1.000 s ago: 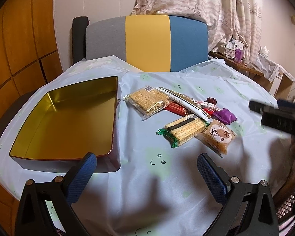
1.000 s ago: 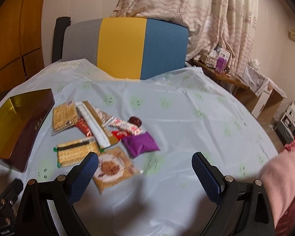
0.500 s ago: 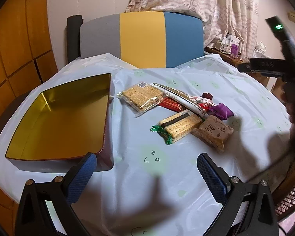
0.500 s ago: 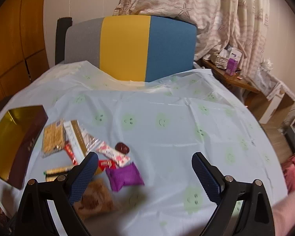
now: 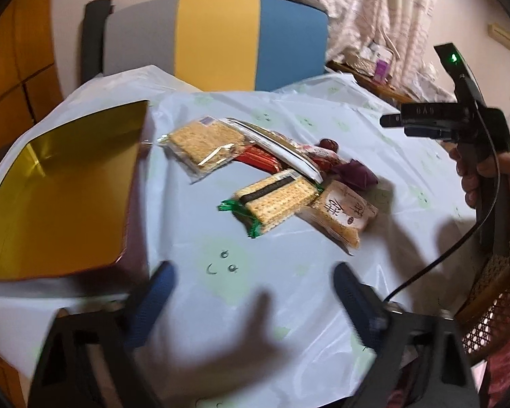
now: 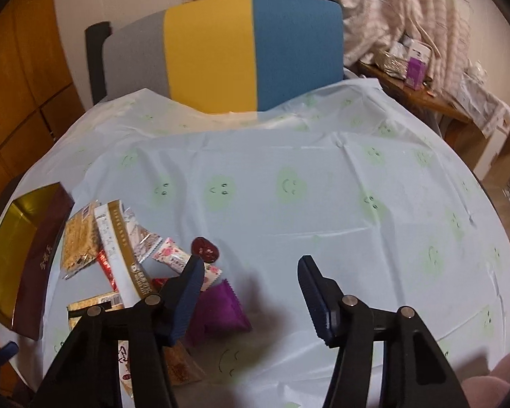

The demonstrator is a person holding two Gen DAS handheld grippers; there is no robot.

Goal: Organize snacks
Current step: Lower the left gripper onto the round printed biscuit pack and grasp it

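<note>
Round worktop [image 6: 323, 170] under a pale blue cloth w/ green smiley faces; 1 open tin [image 5: 61, 187], gold inside, dark red outside, sits at its left edge, nothing visible in it. Snacks lie in 1 loose pile just right of the tin, not touching it. Count approx 9, some overlapped so not certain: 2 clear cracker packs, the far cracker pack [image 5: 204, 142] nearer the tin, the green-ended cracker pack [image 5: 275, 200] closer to the camera w/ a dark stripe; 1 long white-and-gold stick pack [image 5: 278, 149]; 1 red bar [image 5: 258, 159] half under it; 1 tan biscuit pack [image 5: 343, 214] w/ printed characters; 1 purple pouch [image 6: 221, 312]; 1 floral candy [image 6: 183, 261]; 1 dark red round candy [image 6: 204, 248]; 1 silvery wrapper, partly hidden. In left wrist view the stick pack's long axis runs diagonally, far-left to near-right; both cracker packs lie crosswise to it. Left gripper [image 5: 251, 292] hovers over bare cloth short of the pile, jaws apart and closing, nothing between them. Right gripper [image 6: 251, 289] is over the pile's right edge, jaws apart and closing on air; left pad overlaps the floral candy and purple pouch in view, contact can't tell. 1 striped chair [image 6: 221, 51] behind worktop.
</note>
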